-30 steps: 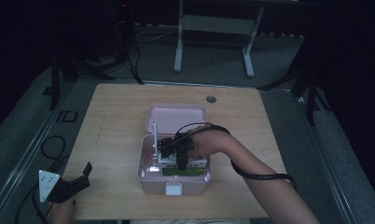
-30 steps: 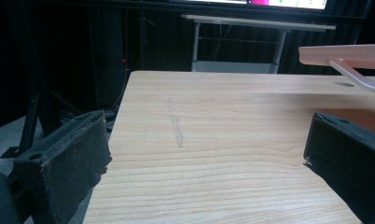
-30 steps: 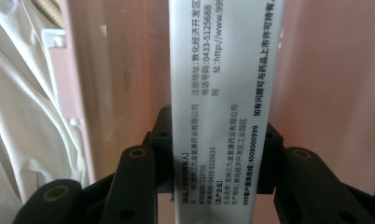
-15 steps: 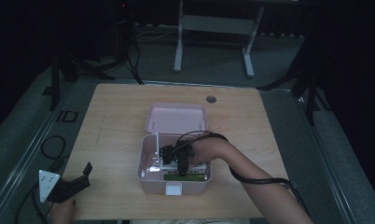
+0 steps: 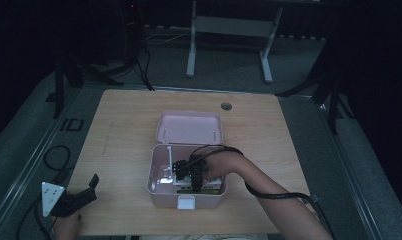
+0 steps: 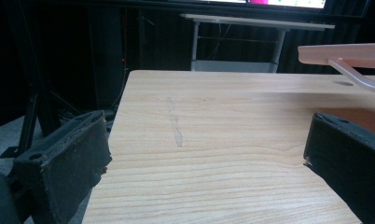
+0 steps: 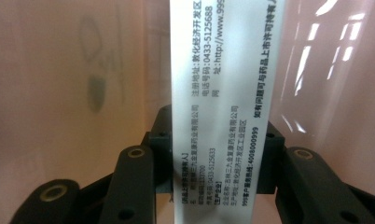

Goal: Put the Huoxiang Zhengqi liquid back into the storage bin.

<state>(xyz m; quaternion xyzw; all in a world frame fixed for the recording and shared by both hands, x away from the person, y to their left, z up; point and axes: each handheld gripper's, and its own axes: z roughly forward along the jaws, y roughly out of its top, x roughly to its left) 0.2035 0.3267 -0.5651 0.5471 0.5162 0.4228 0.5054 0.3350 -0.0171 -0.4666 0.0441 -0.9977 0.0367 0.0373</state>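
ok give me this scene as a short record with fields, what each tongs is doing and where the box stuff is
right tongs: shut on the white printed carton, held by its narrow sides, down inside the pink storage box
left tongs: open, nothing between them, low over the table's near left corner
lid: open, lying behind the box
other contents: green and white packs in the box
table: light wood, small round hole near the far edge

One pink storage box [image 5: 159, 185], one hinged lid [image 5: 189, 128], one white printed carton [image 7: 218, 107], two grippers, one table [image 5: 119, 120].
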